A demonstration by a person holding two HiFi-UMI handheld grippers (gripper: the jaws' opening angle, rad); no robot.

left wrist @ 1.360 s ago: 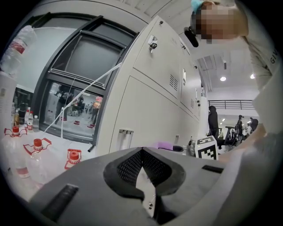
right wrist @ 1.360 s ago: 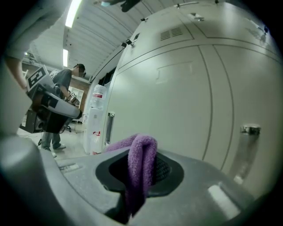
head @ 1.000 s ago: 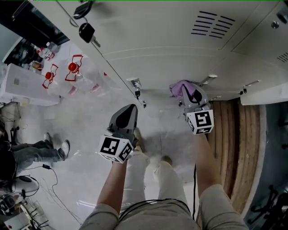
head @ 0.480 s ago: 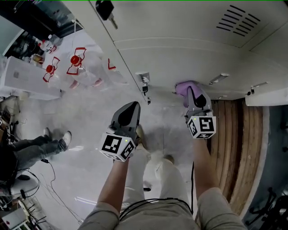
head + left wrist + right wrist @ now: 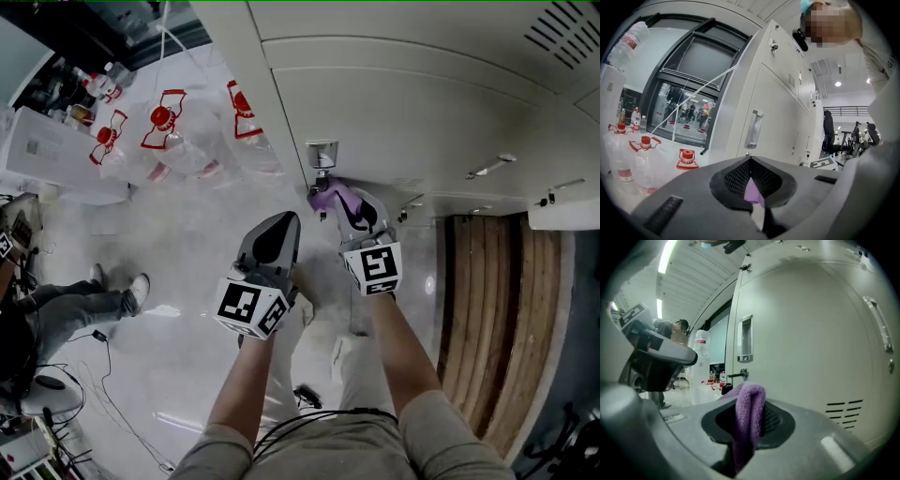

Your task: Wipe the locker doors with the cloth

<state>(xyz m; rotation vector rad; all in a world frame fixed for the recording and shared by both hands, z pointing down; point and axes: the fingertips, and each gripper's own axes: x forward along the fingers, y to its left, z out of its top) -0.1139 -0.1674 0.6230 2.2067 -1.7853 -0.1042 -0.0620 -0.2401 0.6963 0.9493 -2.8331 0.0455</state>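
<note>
My right gripper (image 5: 343, 203) is shut on a purple cloth (image 5: 328, 195) and holds it against the white locker door (image 5: 422, 112), just below a recessed metal handle (image 5: 322, 153). In the right gripper view the cloth (image 5: 750, 416) hangs folded over the jaws of the right gripper (image 5: 750, 394), with the locker door (image 5: 811, 348) and handle (image 5: 746, 338) right ahead. My left gripper (image 5: 284, 223) hangs shut beside it, a little left and off the door. In the left gripper view the left gripper (image 5: 750, 159) has its jaws meeting at the tip, with the locker (image 5: 778, 122) beyond.
Large water bottles with red caps (image 5: 159, 131) stand left of the lockers. A seated person's legs (image 5: 84, 300) and floor cables (image 5: 103, 375) lie at the far left. Wooden slats (image 5: 487, 309) run along the right. More locker handles (image 5: 492, 166) sit further right.
My right gripper has slid the cloth leftward along the locker door, from under the middle handles to just below the recessed handle. The left gripper has barely moved.
</note>
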